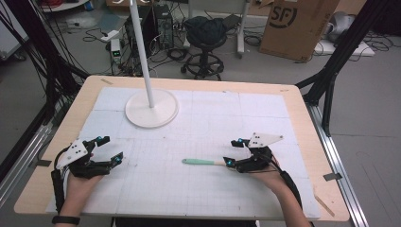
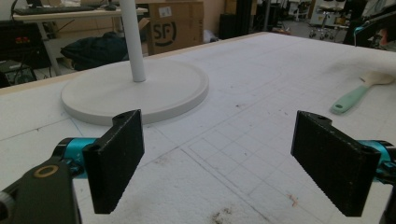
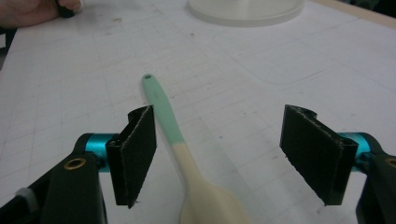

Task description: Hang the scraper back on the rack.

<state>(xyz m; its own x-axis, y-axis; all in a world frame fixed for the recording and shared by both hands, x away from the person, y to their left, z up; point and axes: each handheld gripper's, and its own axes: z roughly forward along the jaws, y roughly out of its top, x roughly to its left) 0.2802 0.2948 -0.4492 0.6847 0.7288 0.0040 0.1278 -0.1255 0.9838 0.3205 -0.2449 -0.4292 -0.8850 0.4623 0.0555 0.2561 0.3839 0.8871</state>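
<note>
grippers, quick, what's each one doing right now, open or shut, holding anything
Left gripper: open, holding nothing, above the bare mat.
Right gripper: open, jaws either side of the spatula, which lies on the mat, not gripped.

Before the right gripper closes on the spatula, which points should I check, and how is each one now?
1. Right gripper jaws open wide: ok.
2. Spatula lies between the jaws: ok, but nearer the left jaw in the right gripper view.
3. Spatula lies flat on the table, nothing on it: ok.
4. Jaws low enough to grip: cannot tell.
5. Left gripper open and apart from the spatula: ok.
6. Lamp base far from the spatula: ok.
</note>
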